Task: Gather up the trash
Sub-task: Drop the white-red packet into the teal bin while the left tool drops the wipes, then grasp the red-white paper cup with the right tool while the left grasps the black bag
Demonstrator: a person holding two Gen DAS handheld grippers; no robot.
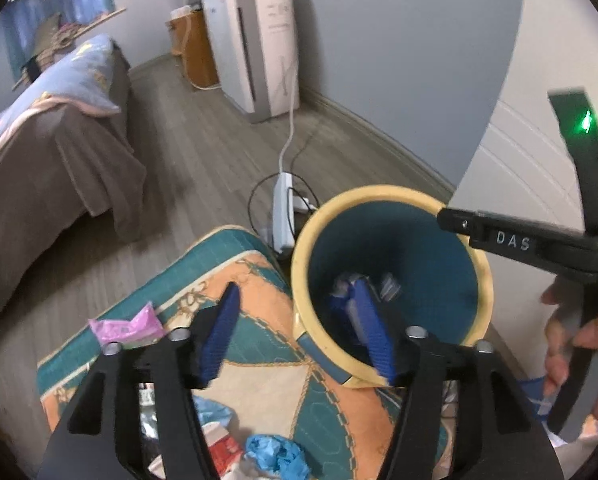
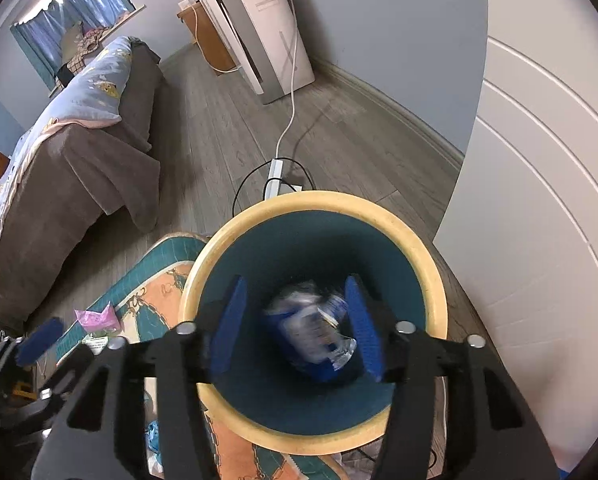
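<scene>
A round bin with a cream rim (image 2: 431, 276) and teal inside stands on the patterned rug; it also shows in the left wrist view (image 1: 303, 252). My right gripper (image 2: 297, 328) is open right above the bin's mouth. A blurred blue and white wrapper (image 2: 311, 332) is inside the bin between and below the fingers, not gripped. My left gripper (image 1: 299, 332) is open and empty beside the bin's left rim, over the rug. A pink wrapper (image 1: 125, 326) lies on the rug; it also shows in the right wrist view (image 2: 97, 318). Crumpled blue plastic (image 1: 275, 454) lies near the bottom.
A patterned teal and orange rug (image 1: 259, 380) lies on the wooden floor. A power strip with cables (image 1: 283, 208) lies behind the bin. A bed with a brown cover (image 2: 71, 176) is at left. A white appliance (image 2: 259, 28) stands by the far wall. A white door (image 2: 539, 220) is at right.
</scene>
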